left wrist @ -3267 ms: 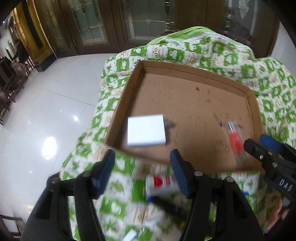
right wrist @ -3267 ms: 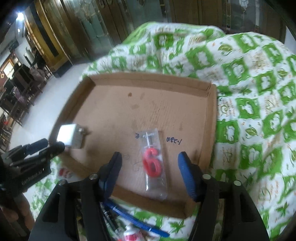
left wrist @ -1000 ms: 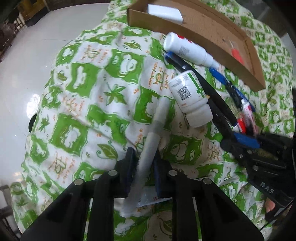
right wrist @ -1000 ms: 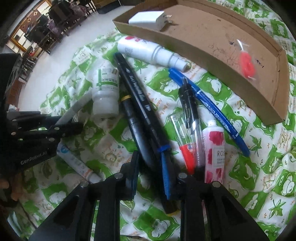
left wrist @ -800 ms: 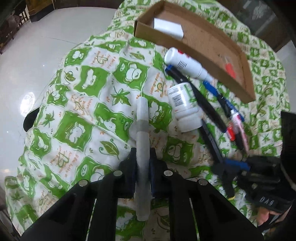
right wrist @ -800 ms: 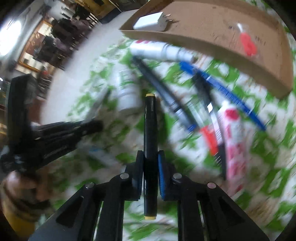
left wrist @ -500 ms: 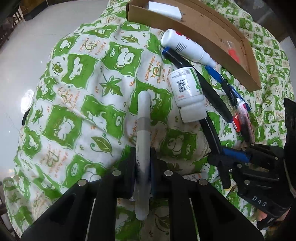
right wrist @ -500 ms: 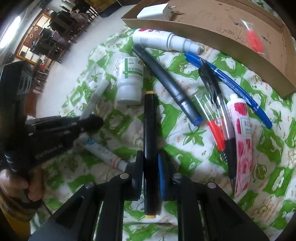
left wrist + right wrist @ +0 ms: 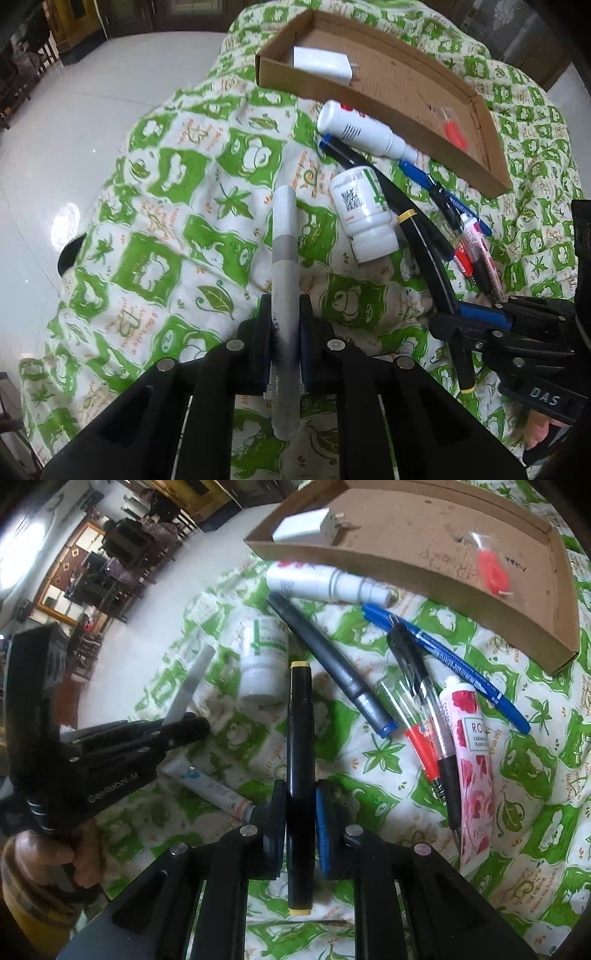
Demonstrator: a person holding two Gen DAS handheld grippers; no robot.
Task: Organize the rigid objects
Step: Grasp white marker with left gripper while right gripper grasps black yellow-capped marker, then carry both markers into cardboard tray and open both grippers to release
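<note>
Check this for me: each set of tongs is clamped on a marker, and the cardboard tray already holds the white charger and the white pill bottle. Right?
Not quite. The white pill bottle lies on the green cloth, outside the cardboard tray. The tray holds the white charger and a red candle packet, as the right wrist view shows.

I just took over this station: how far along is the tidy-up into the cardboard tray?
Done: white charger and bagged red candle lie in the cardboard tray. In hand: left gripper clamps a grey marker, right gripper a black marker. Left on the cloth: spray bottle, pill bottle, pens, two tubes.
</note>
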